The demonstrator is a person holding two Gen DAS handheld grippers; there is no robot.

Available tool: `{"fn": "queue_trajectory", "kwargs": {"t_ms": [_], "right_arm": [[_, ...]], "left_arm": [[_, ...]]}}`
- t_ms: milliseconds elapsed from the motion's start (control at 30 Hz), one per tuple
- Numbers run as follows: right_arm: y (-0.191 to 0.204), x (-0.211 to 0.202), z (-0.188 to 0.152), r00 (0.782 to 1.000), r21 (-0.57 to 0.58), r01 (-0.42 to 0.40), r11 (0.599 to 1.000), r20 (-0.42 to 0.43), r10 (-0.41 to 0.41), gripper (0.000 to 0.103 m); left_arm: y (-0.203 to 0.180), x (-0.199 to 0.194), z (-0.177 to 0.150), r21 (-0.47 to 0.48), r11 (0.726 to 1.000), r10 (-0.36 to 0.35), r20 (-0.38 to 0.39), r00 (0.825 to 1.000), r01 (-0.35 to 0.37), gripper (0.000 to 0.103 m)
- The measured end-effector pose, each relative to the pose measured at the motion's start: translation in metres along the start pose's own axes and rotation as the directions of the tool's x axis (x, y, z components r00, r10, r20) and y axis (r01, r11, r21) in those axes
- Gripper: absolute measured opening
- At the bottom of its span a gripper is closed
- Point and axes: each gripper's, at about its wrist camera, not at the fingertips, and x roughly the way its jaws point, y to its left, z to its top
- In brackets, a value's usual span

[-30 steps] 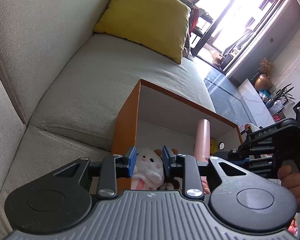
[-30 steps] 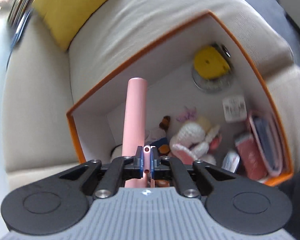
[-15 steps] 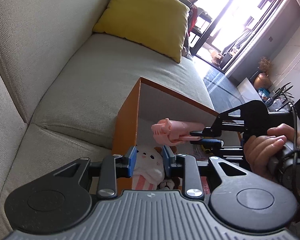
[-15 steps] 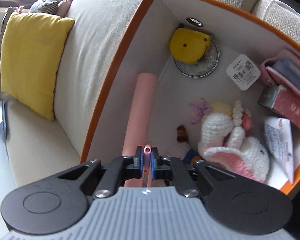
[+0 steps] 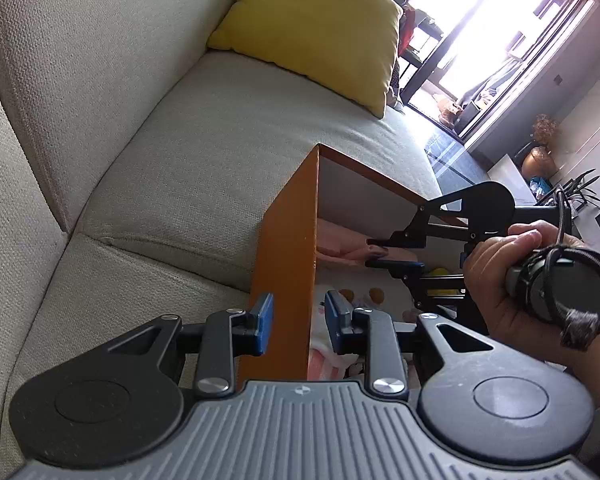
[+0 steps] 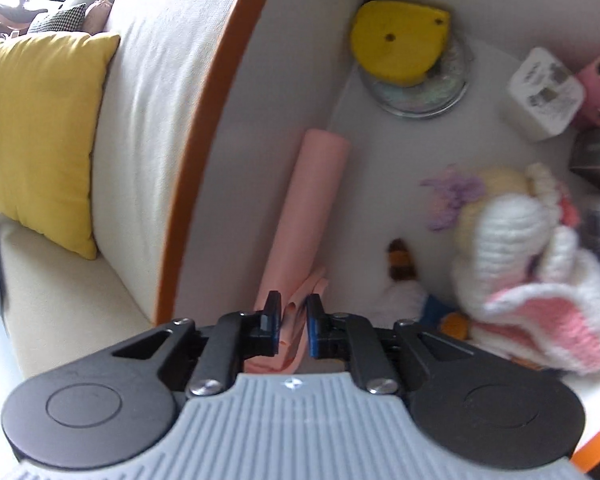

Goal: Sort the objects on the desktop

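Observation:
An orange box (image 5: 288, 248) with a white inside stands on the sofa. My left gripper (image 5: 298, 322) is open, its jaws astride the box's near wall without touching it. My right gripper (image 6: 293, 324) is inside the box with its jaws slightly apart around the end of a pink roll (image 6: 308, 208), which lies along the box's left wall (image 6: 204, 136). The right gripper also shows in the left wrist view (image 5: 396, 254), over the pink roll (image 5: 340, 244). A white and pink knitted rabbit (image 6: 532, 264) lies in the box to the right of the roll.
In the box lie a yellow tape measure (image 6: 400, 42) on a round disc, a white charger (image 6: 544, 94), a small brown toy (image 6: 400, 260) and pink items at the right edge. A yellow cushion (image 5: 312, 28) rests on the beige sofa (image 5: 180, 160).
My right gripper lowered the pink roll into the box along the left wall and its jaws parted. My left gripper shifted so its jaws now straddle the box wall.

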Motion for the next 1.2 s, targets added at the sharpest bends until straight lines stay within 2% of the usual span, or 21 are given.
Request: {"fn": "queue_trajectory", "kwargs": {"t_ms": [100,300,400,700,800,867,1000,1133,1200], "right_arm": [[0.003,0.007,0.006,0.998,0.005,-0.049,0.999,-0.04,0.05,0.02],[-0.001,0.014,0.017,0.992,-0.006,-0.085,0.996,-0.096,0.084,0.026],[-0.008,0.016,0.023,0.984,0.016,-0.139,0.99,-0.115,0.14,0.023],[-0.014,0.002,0.031,0.978,-0.05,-0.151,0.987,-0.15,0.142,0.023],[-0.02,-0.01,0.032,0.983,-0.075,-0.134,0.988,-0.138,0.123,0.023],[-0.023,-0.019,0.033,0.985,-0.124,-0.127,0.984,-0.129,0.111,0.023],[-0.021,-0.041,0.03,0.991,-0.292,-0.121,0.949,-0.096,0.097,0.023],[-0.023,-0.063,0.026,0.995,-0.47,-0.096,0.877,-0.039,0.089,0.023],[-0.027,-0.074,0.023,0.996,-0.548,-0.08,0.833,-0.012,0.088,0.023]], "left_arm": [[0.001,0.0,0.001,-0.004,1.0,0.001,-0.001,1.0,-0.001,0.031],[-0.002,0.004,0.004,-0.003,1.0,0.004,-0.007,1.0,-0.004,0.031],[-0.006,0.006,0.004,0.007,1.0,0.01,-0.01,1.0,-0.01,0.031],[-0.023,0.002,0.002,0.045,0.999,0.021,-0.002,1.0,-0.021,0.031],[-0.037,-0.006,0.0,0.088,0.995,0.05,0.032,0.998,-0.053,0.031],[-0.042,-0.013,-0.003,0.091,0.995,0.028,0.059,0.998,-0.033,0.031],[-0.052,-0.025,-0.009,0.109,0.993,0.033,0.11,0.993,-0.045,0.031],[-0.065,-0.034,-0.014,0.134,0.99,0.03,0.163,0.986,-0.053,0.031],[-0.071,-0.039,-0.018,0.151,0.987,0.029,0.194,0.981,-0.059,0.036]]}}
